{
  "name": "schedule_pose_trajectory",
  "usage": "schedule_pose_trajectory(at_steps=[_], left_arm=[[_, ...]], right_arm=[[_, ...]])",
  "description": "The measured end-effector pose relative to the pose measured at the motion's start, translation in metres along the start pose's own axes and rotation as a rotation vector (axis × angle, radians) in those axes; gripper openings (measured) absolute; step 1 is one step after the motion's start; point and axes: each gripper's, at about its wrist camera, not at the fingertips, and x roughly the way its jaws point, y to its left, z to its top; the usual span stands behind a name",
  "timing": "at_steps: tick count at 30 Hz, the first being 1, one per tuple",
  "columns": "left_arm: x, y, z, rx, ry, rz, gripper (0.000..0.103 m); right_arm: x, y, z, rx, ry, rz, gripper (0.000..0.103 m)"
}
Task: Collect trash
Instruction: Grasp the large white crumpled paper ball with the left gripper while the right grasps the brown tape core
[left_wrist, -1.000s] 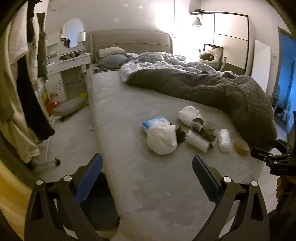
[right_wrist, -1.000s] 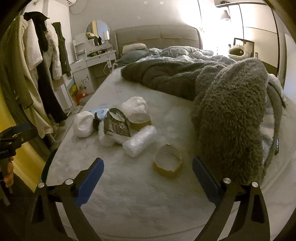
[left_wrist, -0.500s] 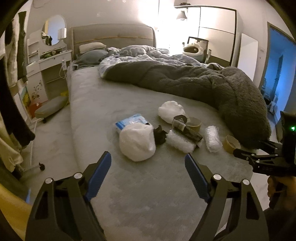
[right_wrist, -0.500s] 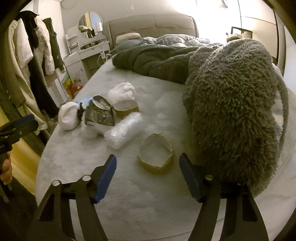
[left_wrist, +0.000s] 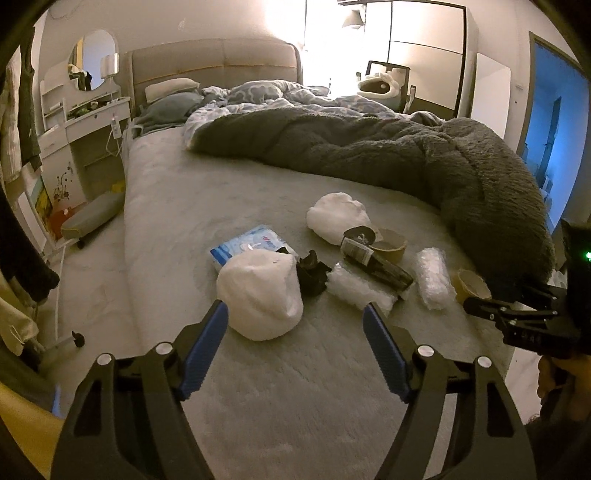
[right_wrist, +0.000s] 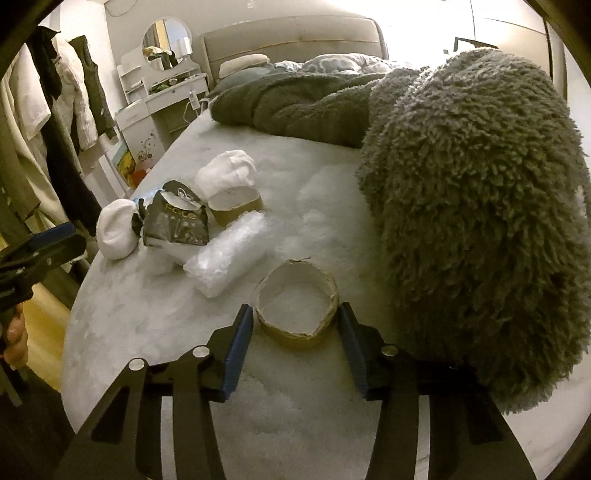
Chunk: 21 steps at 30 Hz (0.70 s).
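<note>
The right gripper (right_wrist: 295, 317) is straddling the empty cardboard tape ring (right_wrist: 297, 308), which is lying flat on the bed (right_wrist: 295, 406) beside the shaggy grey blanket (right_wrist: 480, 206). Its jaws have just been closing and are now sitting narrow, the blue pads (right_wrist: 240, 343) just beside the ring's sides; contact is hard to tell. The left gripper (left_wrist: 295, 314) is hanging fairly wide, its jaws having just been closing a little, with the near edge of a white crumpled bag (left_wrist: 258, 295) lying between its tips, untouched.
</note>
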Motion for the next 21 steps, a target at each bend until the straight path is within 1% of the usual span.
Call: schedule_pose_trajectory(at_steps=[6,9,12,15,19,21], left_arm=[[0.011,0.003,0.005,-0.009,0.010,0.001,0.077],[0.019,0.005,0.007,-0.008,0.022,0.015,0.073],[0.027,0.009,0.009,-0.025,0.043,0.023,0.068],[0.032,0.014,0.009,-0.033,0.063,0.057,0.066],[0.037,0.024,0.007,-0.087,0.086,0.038,0.063],[0.042,0.027,0.006,-0.093,0.106,0.045,0.061]], right_arm=[[0.005,-0.001,0.002,0.001,0.011,-0.005,0.047],[0.006,-0.001,0.004,0.005,0.010,-0.008,0.046],[0.004,0.000,0.005,0.017,0.005,-0.001,0.044],[-0.003,0.001,0.007,0.027,-0.016,0.021,0.044],[-0.012,0.008,0.015,0.020,-0.062,0.033,0.044],[-0.016,0.012,0.018,0.016,-0.086,0.043,0.044]])
